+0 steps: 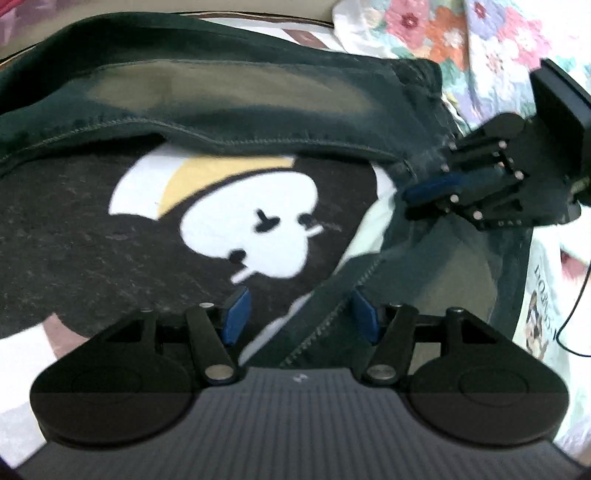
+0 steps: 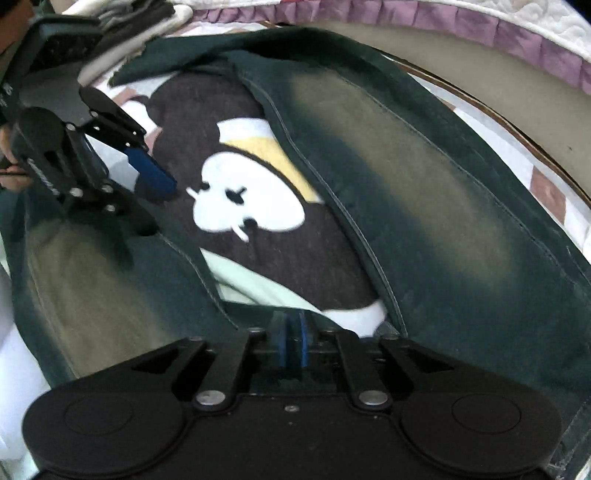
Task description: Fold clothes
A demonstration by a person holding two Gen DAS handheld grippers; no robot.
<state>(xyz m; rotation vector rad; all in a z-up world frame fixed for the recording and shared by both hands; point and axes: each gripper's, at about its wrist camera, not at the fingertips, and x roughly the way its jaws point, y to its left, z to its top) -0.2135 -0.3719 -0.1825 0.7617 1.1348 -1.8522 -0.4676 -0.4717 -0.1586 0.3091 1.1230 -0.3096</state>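
A pair of dark green jeans (image 2: pixel 436 192), faded pale down each leg, lies spread in a V on a bed, its legs parted over a black blanket (image 1: pixel 74 236) printed with a white cartoon face (image 1: pixel 251 229). The spread looks deliberate: a flat garment gives clean lines for a fold.

The left tool (image 1: pixel 295 314) hovers over the near leg with its blue pads apart. In its own view the leg's stitched seam (image 1: pixel 332 299) runs between the fingers, but neither pad presses on it, so nothing is gripped. The pose suggests a hand lining up to pinch that edge.

The right tool (image 2: pixel 291 343), angled steeply down at the crotch of the V, shows its blue pads nearly together with a slim gap. In the left wrist view its fingertips sit at a bunched fold of denim near the waistband (image 1: pixel 421 66), on the right of the scene. Whether cloth is caught between them cannot be told.

A floral quilt (image 1: pixel 443 33) lies far right. A purple-frilled bedspread (image 2: pixel 480 33) edges the far side, and folded laundry (image 2: pixel 147 18) is stacked far left.

By this evidence, the fold has not begun.
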